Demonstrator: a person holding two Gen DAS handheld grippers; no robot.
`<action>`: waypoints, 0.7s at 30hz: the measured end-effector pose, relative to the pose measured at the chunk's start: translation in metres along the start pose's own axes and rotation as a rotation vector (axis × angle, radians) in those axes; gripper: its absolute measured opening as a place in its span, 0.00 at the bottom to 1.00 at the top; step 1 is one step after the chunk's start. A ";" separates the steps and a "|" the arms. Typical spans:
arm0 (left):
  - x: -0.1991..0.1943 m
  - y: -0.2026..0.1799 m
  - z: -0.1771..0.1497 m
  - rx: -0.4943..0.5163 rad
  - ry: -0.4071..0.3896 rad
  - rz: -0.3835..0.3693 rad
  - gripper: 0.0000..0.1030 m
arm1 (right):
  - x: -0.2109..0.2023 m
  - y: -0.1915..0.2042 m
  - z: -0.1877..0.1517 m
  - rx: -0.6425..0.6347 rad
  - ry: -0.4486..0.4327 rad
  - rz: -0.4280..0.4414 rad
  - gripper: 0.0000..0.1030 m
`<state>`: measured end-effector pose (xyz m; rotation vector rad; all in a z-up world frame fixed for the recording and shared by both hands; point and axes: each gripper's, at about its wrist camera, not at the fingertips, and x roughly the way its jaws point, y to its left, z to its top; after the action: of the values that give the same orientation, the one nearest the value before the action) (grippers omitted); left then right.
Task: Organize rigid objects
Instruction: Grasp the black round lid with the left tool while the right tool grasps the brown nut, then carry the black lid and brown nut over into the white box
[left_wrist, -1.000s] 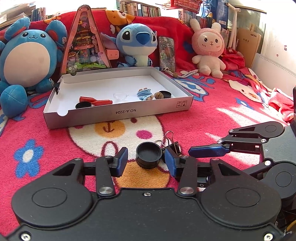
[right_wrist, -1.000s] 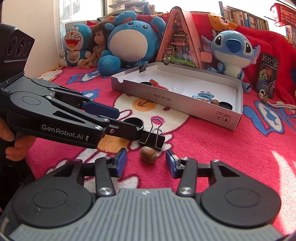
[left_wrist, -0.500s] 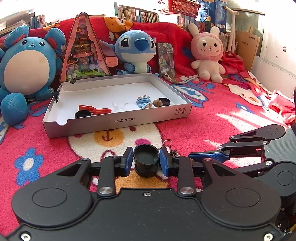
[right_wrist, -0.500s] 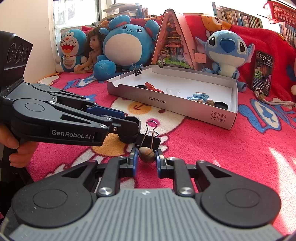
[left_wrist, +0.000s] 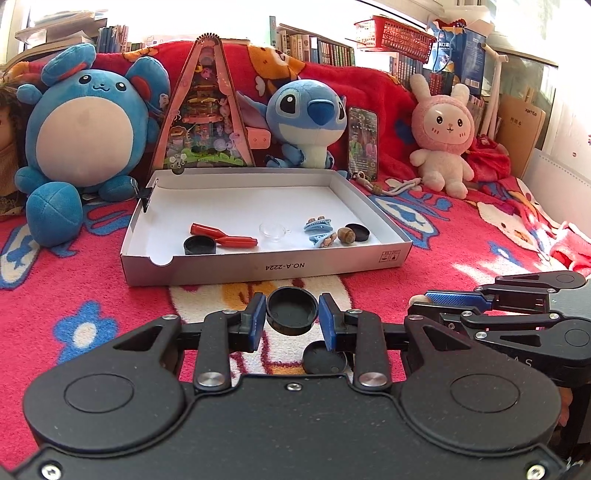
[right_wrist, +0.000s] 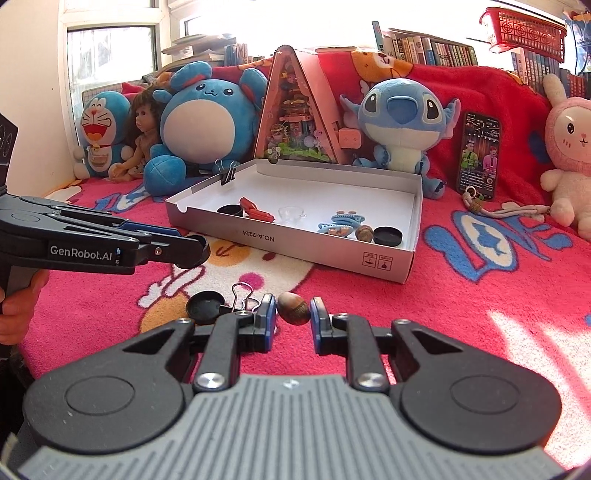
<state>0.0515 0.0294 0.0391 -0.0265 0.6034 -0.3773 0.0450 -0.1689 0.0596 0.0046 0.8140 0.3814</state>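
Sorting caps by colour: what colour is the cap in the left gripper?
Black; the cap shows best in the left wrist view, between the left gripper's blue pads.

Along the back edge of the bed sits a line of plush: a round blue mouse plush (left_wrist: 79, 122), a Stitch plush (left_wrist: 309, 118) and a pink bunny plush (left_wrist: 445, 134), all on a red patterned blanket (left_wrist: 461, 251). Between mouse and Stitch stands a triangular pink diorama (left_wrist: 207, 110), upright, with a phone (left_wrist: 363, 142) propped beside Stitch. Far left corner: a Doraemon plush (right_wrist: 101, 133) and a doll (right_wrist: 142, 136); behind, books (right_wrist: 424, 50) and a red basket (right_wrist: 528, 27).
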 end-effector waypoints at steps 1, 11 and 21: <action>0.000 0.001 0.001 -0.003 -0.002 0.003 0.29 | 0.000 -0.001 0.001 0.005 -0.002 -0.004 0.24; 0.002 0.013 0.017 -0.029 -0.031 0.023 0.29 | 0.004 -0.014 0.010 0.049 -0.023 -0.035 0.24; 0.031 0.037 0.063 -0.099 -0.049 0.046 0.29 | 0.019 -0.041 0.047 0.118 -0.072 -0.053 0.24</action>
<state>0.1232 0.0475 0.0693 -0.1164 0.5727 -0.3006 0.1036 -0.1938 0.0725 0.1060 0.7634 0.2808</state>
